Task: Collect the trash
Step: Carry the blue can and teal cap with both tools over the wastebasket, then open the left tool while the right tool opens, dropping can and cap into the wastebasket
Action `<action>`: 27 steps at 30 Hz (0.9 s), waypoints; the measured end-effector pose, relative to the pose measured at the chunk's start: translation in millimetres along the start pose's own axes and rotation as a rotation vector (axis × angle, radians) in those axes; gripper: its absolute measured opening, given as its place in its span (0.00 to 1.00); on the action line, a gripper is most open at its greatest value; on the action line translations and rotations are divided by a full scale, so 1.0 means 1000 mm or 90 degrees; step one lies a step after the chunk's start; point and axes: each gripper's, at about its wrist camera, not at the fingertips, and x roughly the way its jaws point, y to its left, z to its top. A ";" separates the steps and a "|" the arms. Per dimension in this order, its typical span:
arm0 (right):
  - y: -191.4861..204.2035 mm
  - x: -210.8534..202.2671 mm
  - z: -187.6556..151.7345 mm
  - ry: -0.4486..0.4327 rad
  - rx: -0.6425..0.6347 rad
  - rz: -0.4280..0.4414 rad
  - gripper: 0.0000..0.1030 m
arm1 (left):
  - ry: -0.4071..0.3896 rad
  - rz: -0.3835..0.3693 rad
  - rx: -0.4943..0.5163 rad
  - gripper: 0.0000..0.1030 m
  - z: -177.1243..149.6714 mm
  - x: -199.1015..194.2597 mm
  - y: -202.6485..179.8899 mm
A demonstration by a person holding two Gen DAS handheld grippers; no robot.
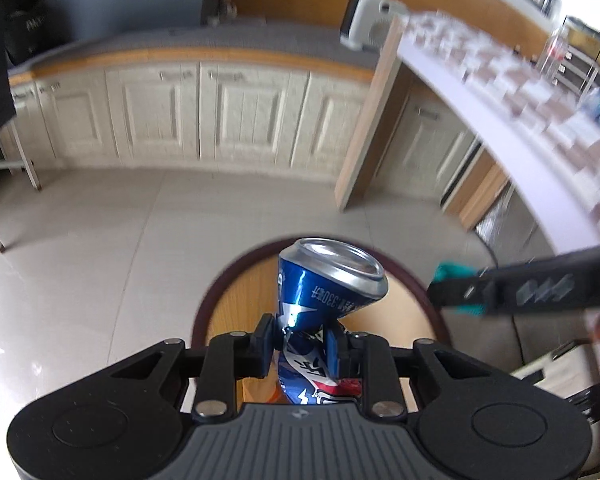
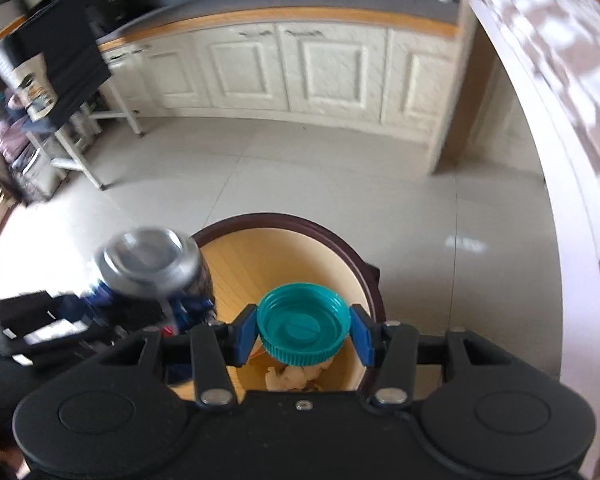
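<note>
Well — crushed blue can [image 1: 320, 300], teal cap [image 2: 303, 330].

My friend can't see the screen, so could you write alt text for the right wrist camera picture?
A black two-finger tool grips a teal ribbed plastic bottle cap above a round, dark-rimmed wooden waste bin holding crumpled paper. At left, a blurred, crushed blue drink can is held over the bin's edge. Cream kitchen cabinets line the grey tiled floor behind.

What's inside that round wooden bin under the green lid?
Inside the bin, crumpled pale paper lies at the bottom. The teal lid in the right claw and the claw's black body cover the rest, so anything else down there stays hidden.
</note>
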 end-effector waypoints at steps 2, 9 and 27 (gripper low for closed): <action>-0.007 0.004 0.002 0.010 0.025 0.007 0.48 | 0.023 0.004 0.005 0.26 -0.003 0.015 -0.001; -0.022 0.023 -0.003 0.073 0.094 0.014 0.48 | 0.102 0.001 0.026 0.27 -0.017 0.053 -0.001; -0.012 0.049 -0.015 0.153 0.065 0.022 0.53 | 0.154 0.030 0.107 0.28 -0.016 0.064 -0.009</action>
